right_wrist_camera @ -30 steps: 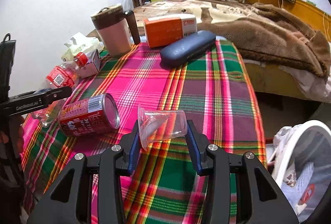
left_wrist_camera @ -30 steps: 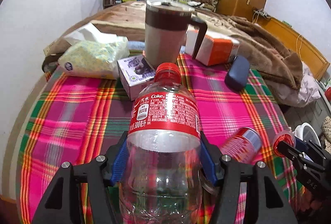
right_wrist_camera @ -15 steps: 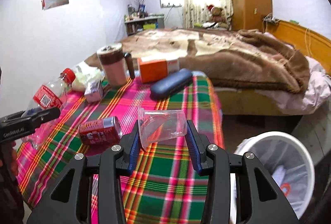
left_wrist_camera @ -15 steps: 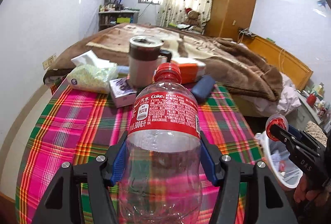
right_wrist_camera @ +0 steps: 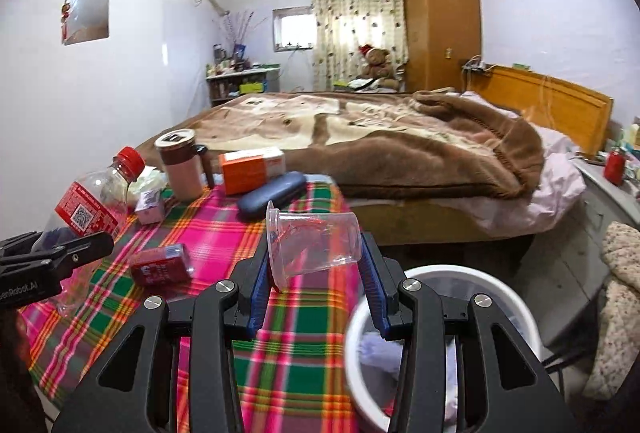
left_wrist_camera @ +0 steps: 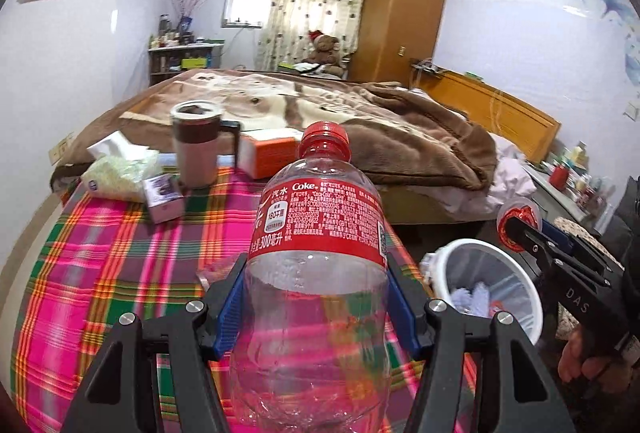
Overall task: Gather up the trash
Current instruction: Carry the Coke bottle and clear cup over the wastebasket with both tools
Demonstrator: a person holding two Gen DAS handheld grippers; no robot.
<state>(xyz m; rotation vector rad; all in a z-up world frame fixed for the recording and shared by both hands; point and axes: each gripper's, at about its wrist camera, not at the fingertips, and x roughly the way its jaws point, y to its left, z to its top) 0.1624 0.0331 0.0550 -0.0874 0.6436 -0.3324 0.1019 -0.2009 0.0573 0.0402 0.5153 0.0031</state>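
both grippers rose from the table, fingers still clamping bottle [left_wrist_camera: 316, 273] and cup [right_wrist_camera: 316, 245].

Two wrist fisheyes, close behind each claw, angled down, sharing plaid table [left_wrist_camera: 120, 253], bin [right_wrist_camera: 460, 273]

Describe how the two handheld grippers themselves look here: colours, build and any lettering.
Both the left gripper and the right gripper have black angular plastic frames with cut-outs, silver screw heads and blue ribbed finger pads. White lettering marks their sides. No cables or sleeves show.
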